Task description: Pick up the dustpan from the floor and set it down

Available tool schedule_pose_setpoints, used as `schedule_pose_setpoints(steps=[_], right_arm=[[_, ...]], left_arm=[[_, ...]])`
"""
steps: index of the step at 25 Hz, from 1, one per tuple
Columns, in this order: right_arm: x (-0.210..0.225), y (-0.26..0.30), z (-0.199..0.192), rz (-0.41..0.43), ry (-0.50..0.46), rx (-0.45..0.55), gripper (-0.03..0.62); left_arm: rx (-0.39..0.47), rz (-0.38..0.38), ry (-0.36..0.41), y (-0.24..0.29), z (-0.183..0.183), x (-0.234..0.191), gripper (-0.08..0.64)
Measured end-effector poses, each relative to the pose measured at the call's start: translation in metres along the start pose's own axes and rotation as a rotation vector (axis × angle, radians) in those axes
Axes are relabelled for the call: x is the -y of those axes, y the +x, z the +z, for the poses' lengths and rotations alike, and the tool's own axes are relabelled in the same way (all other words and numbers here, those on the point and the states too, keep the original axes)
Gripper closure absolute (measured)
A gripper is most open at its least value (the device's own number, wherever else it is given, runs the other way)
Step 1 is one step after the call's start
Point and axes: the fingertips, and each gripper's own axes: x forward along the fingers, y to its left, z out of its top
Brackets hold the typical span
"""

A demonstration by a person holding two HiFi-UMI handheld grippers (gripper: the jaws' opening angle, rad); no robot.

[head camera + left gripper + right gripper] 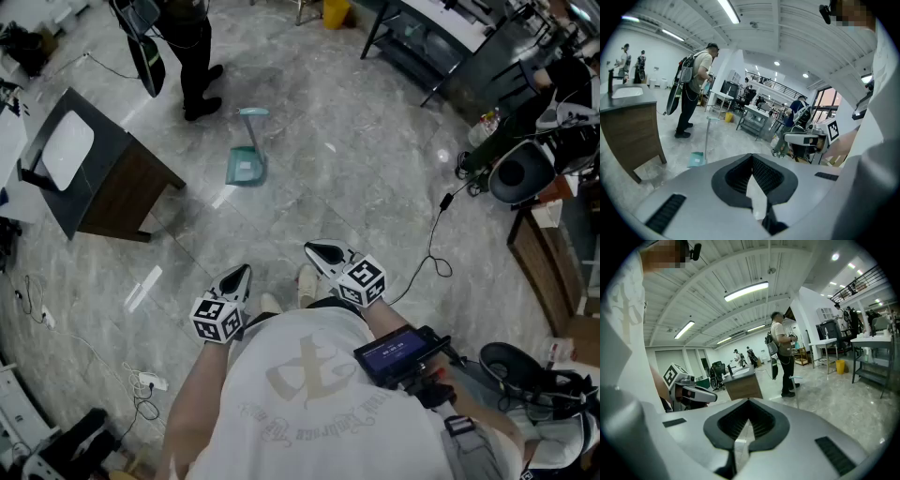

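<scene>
Dustpan stands on floor at 12 o'clock, well apart from both grippers. Left gripper and right gripper: fingers closed, empty. Best to walk closer, open the fingers, then take the upright handle.

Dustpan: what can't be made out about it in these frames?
- Head view: dustpan too small to tell whether anything lies in it.
- Left gripper view: the same, small and far off.
- Right gripper view: only its handle shows; the right gripper hides the rest.
</scene>
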Motion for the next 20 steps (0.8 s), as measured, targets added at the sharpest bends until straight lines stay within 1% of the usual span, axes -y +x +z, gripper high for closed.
schedule_pose_setpoints(steps=[3, 7, 13, 20], right_arm=[[-0.001, -0.001, 0.002, -0.010, 0.006, 0.030, 0.577], [0.010, -0.002, 0.009, -0.023, 0.034, 0.061, 0.577], [0.030, -0.008, 0.013, -0.021, 0.039, 0.053, 0.577], [0.065, -0.016, 0.009, -0.030, 0.045, 0.034, 0.577]], left_arm=[[0.004, -0.002, 0.006, 0.000, 0.000, -0.001, 0.549], [0.007, 0.000, 0.011, 0.006, 0.006, -0.001, 0.549], [-0.008, 0.001, 0.021, 0.022, 0.016, 0.010, 0.549], [-0.024, 0.008, 0.036, 0.052, 0.028, 0.025, 0.549]])
